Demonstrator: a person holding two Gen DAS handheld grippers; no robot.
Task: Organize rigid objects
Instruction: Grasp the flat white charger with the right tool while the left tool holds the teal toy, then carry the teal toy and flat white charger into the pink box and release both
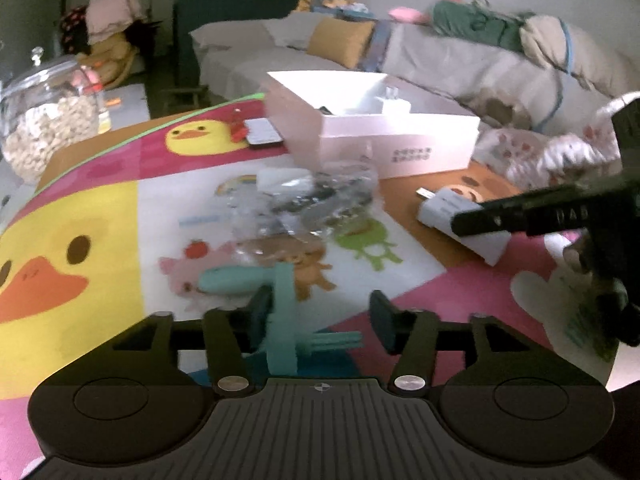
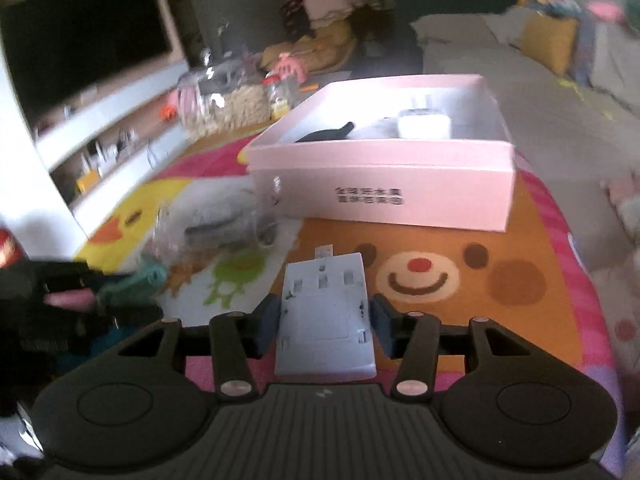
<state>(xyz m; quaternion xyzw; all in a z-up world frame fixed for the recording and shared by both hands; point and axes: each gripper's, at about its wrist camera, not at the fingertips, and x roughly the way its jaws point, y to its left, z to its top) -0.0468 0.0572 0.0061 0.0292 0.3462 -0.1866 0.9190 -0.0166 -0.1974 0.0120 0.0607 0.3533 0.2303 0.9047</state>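
White power adapter [image 2: 326, 320] sits between the right gripper [image 2: 325, 322] pads, flat on the brown bear patch of the cartoon play mat [image 2: 520, 320]. Left pad looks against its side, right pad is just beside the other side; a firm clamp can't be confirmed. Its short metal plug points away toward the pink box [image 2: 384, 196]. In the left wrist view the same adapter [image 1: 448, 216] lies near the mat's right edge with a black finger [image 1: 484, 220] of the right gripper across it.

Left gripper [image 1: 320, 316] is wide open. Teal plastic tool [image 1: 282, 308] lies between its jaws, resting against the left pad and well clear of the right one, so not clamped. Its rounded handle runs up-left over the pink pig print, prongs point right.

Pink box is open-topped, at the mat's far side, just beyond the adapter. Inside: a white charger block [image 2: 424, 126] and a dark curved item [image 2: 328, 132], too blurred to identify. Printed text on the near wall.

Crumpled clear plastic bag [image 1: 304, 204] with dark bits inside lies mid-mat, between the teal tool and the box, close to the box's near-left corner. Phone-like slab [image 1: 262, 132] with a red item beside it sits toward the far-left edge, left of the box. Glass jar [image 1: 44, 128] of pale snacks stands off the mat's far-left corner. Sofa [image 1: 440, 60] with cushions behind.
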